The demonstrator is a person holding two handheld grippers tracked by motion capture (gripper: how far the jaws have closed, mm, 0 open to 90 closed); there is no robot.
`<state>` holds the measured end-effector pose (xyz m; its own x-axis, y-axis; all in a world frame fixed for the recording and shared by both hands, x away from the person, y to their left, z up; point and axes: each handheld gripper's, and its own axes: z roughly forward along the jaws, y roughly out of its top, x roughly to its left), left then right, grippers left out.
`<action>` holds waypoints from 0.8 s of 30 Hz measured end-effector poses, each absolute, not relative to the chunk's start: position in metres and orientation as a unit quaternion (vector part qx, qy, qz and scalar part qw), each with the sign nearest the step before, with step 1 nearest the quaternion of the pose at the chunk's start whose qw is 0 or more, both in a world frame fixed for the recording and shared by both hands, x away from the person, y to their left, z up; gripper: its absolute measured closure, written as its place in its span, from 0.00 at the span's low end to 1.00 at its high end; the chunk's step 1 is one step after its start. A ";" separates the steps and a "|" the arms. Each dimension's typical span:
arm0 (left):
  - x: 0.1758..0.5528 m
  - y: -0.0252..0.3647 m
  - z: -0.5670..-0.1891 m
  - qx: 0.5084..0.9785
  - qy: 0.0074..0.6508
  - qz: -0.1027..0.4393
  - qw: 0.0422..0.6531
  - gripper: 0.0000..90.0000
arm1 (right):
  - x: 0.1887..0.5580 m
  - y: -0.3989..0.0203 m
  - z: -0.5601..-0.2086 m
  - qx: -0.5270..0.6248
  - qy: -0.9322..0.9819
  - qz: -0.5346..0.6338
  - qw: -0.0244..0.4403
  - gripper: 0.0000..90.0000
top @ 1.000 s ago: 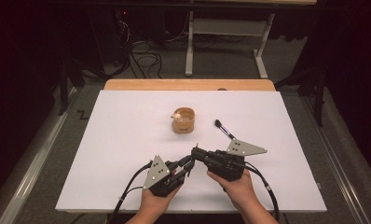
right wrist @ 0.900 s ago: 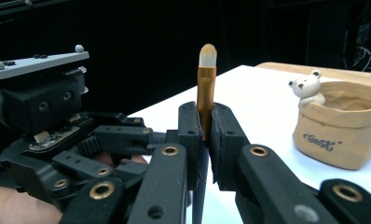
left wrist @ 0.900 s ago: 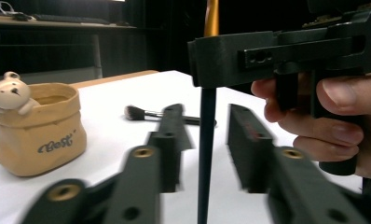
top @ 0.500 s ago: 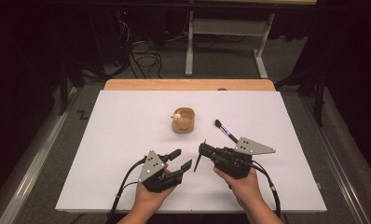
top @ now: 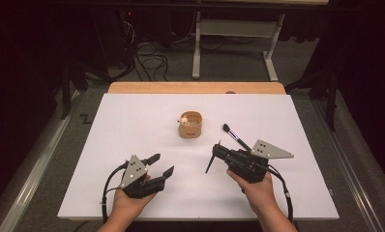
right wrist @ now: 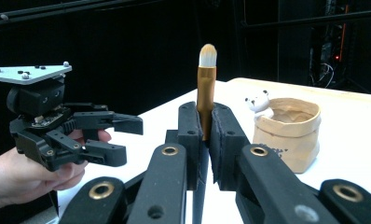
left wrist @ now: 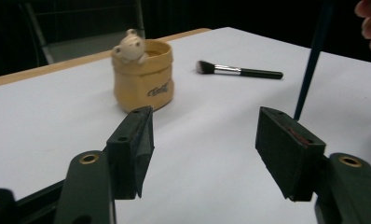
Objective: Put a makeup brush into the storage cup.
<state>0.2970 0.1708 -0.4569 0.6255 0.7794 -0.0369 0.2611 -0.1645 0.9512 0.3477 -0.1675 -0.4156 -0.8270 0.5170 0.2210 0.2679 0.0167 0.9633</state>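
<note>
Right gripper (right wrist: 203,135): jaws clenched on one small brush (right wrist: 206,88) with a gold-brown ferrule and pale bristle tip, gripped low on the ferrule, bristles up in the right gripper view. In the high view, same gripper (top: 218,151) at the near right of the table, the brush's thin dark handle (top: 210,163) slanting down from the jaws to just above or onto the white sheet; contact not clear.

Left gripper (left wrist: 207,149): jaws spread wide, nothing between them, no contact with anything. In the high view, at the near left (top: 160,166), pointing forward and to the right; in the right gripper view (right wrist: 123,135), held in a hand (right wrist: 20,175), grey three-cornered plate on top.

Brushes, counted: two. One in the right jaws; the other a black-handled brush (top: 236,137) with dark bristles and a silver ferrule, lying flat on the sheet just beyond the right gripper, well apart from the left one, also plain in the left gripper view (left wrist: 239,71).

Holders, counted: one. A tan bag-shaped cup (top: 190,125) with a small white bear figure (left wrist: 130,45) at its rim, upright near the middle of the table, left of the lying brush and apart from it.

Hands, counted: two, one on each gripper.

Underneath all: white sheet (top: 132,121) over a wooden tabletop (top: 156,87), wood edge showing at the far side.
</note>
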 end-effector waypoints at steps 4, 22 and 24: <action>0.299 0.188 -0.462 0.713 0.385 0.239 0.535 0.37 | 0.348 -0.170 -0.415 0.280 0.704 0.645 0.101 0.95; 0.304 0.204 -0.481 0.710 0.421 0.217 0.521 0.02 | 0.352 -0.185 -0.415 0.290 0.698 0.643 0.124 0.94; 0.304 0.204 -0.480 0.708 0.421 0.220 0.522 0.00 | 0.352 -0.186 -0.415 0.292 0.697 0.643 0.125 0.94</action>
<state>0.3045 0.2036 -0.4803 0.5495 0.8256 -0.1283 0.3664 -0.1001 0.9251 0.3520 -0.1858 -0.4154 -0.7987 0.5674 0.2003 0.2459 0.0041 0.9693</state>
